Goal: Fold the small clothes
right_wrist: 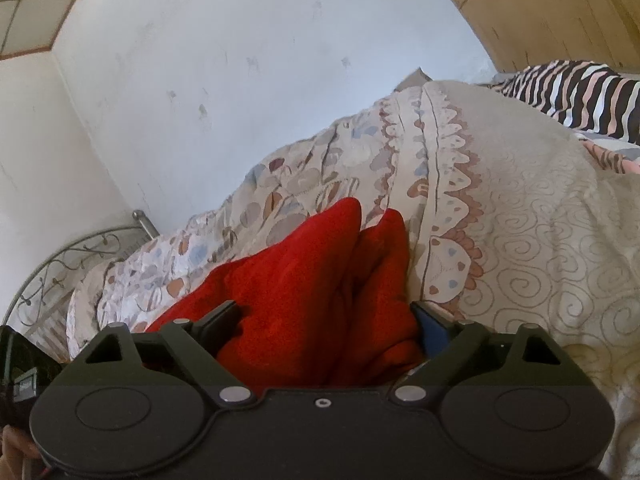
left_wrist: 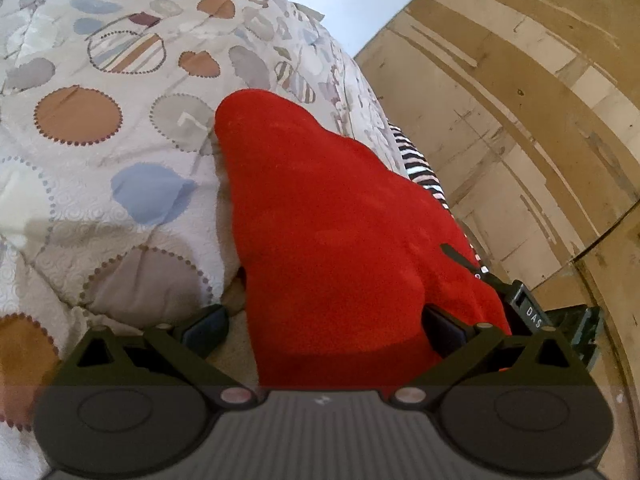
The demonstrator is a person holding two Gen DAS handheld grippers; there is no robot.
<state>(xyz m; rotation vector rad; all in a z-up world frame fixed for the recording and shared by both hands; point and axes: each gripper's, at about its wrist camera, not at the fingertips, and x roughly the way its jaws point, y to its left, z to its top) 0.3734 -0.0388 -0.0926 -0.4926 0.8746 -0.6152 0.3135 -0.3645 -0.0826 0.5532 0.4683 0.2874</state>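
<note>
Reading left wrist view: the left gripper [left_wrist: 326, 330] has its jaws spread wide, with the red garment [left_wrist: 332, 216] lying between them.
Left grip: one finger pad at 3 o'clock is against the cloth's edge, the pad at 9 o'clock stands clear of it, so nothing is pinched; I judge the jaws are set wide to take in a thick fold.
Garment, left view: it runs from 6 o'clock up to the centre, draped over the patterned quilt [left_wrist: 100, 132], which serves as the soft folding surface.
Striped cloth [left_wrist: 416, 164]: it shows along the red cloth's edge toward 2 o'clock, by the wooden wardrobe [left_wrist: 520, 100].
Other gripper: its black body [left_wrist: 528, 312] shows at 4 o'clock, just beside the red cloth.
Right wrist view: the right gripper [right_wrist: 324, 324] is also spread wide, straddling the bunched red garment [right_wrist: 304, 280].
Right grip: whether either pad presses the cloth I cannot tell for sure; it looks unclamped.
Garment, right view: it is heaped from 6 o'clock toward the centre in two ridges on the quilt [right_wrist: 540, 240].
Step judged: both claws flank one end, likely readying to grasp it for a fold.
Background: a metal bedframe [right_wrist: 80, 252] at 9 o'clock and the striped cloth [right_wrist: 580, 96] at 2 o'clock, well apart.
</note>
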